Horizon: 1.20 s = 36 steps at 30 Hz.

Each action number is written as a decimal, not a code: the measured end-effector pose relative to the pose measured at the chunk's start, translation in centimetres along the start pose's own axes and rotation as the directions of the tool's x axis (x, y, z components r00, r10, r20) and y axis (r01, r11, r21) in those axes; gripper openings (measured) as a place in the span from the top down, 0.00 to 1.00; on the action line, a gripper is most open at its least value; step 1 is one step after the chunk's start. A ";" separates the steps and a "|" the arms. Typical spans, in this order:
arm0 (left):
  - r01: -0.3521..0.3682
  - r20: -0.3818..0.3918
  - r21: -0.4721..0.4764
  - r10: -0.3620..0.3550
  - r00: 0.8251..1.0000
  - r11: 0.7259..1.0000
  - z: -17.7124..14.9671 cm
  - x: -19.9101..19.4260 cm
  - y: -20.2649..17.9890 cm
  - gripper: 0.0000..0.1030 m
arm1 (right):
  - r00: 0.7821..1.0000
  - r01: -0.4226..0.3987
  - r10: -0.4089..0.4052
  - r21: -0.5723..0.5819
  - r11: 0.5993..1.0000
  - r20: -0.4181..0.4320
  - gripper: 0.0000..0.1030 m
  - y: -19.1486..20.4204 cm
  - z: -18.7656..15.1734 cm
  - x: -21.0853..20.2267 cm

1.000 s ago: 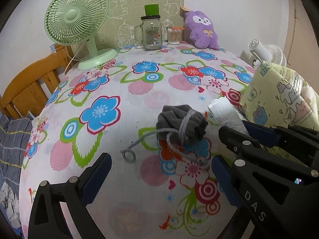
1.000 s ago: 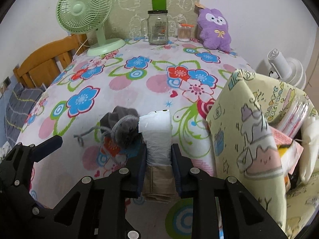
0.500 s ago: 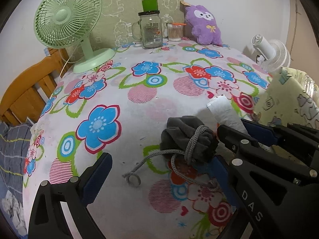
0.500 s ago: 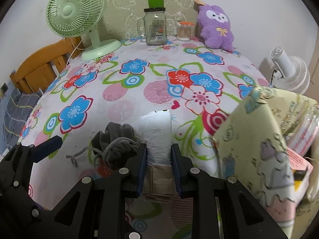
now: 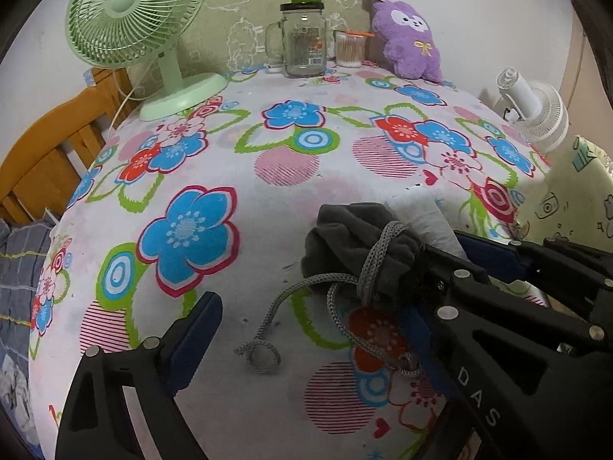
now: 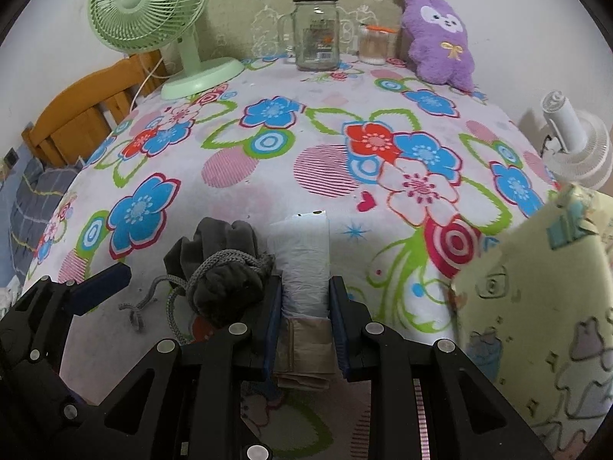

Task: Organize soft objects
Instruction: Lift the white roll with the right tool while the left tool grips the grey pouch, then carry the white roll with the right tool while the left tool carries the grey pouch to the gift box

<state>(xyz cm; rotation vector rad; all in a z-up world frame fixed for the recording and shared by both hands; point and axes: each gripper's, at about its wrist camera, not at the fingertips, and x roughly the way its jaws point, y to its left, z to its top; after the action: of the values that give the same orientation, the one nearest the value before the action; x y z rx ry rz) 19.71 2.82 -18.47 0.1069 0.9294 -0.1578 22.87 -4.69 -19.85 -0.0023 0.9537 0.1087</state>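
Holding: my right gripper (image 6: 304,303) squeezes a white plastic roll (image 6: 304,260) with a brown paper band (image 6: 306,349) at its near end.
Left gripper (image 5: 306,318): my jaws stand wide and have just been closing a little; the gray pouch (image 5: 360,253) sits between them, and I cannot tell if the right finger touches it.
Pouch: soft, gray, tied with a gray cord (image 5: 295,306) that trails on the flowered tablecloth (image 5: 230,161), right beside the white roll.
Writing: "DAS" in white letters on my left gripper's finger (image 5: 479,395).
Jar label: the glass jar (image 5: 302,38) has a label too small to read.
Back of table: green fan (image 5: 134,19), purple plush toy (image 5: 410,42).
Right side: yellow cartoon bag (image 6: 536,306).
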 end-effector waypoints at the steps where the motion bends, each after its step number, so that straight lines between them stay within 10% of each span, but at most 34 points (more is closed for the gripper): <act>1: -0.005 0.004 -0.001 0.005 1.000 1.000 0.0 -0.1 0.1 0.08 | 1.000 -0.007 0.007 -0.012 1.000 0.004 0.74 0.2 0.1 0.1; 12: -0.009 0.036 0.025 0.008 0.999 1.000 0.8 -0.1 -0.1 0.09 | 1.000 -0.020 0.020 -0.010 1.000 0.016 0.74 0.2 0.7 0.0; 23: 0.086 0.027 0.073 -0.088 0.996 0.994 1.6 0.7 -1.2 0.41 | 0.998 0.057 -0.059 0.041 0.998 0.029 0.74 -1.4 0.9 -0.1; 36: 0.047 0.044 0.088 -0.051 0.998 0.995 1.0 0.0 -1.4 0.45 | 0.999 0.043 -0.043 0.041 0.998 0.019 0.74 -1.3 0.6 -0.1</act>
<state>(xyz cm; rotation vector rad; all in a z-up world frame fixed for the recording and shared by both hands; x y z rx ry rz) 20.28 1.30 -17.93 0.1610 0.8799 -0.2452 23.43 -5.96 -19.47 0.0160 0.9353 0.0493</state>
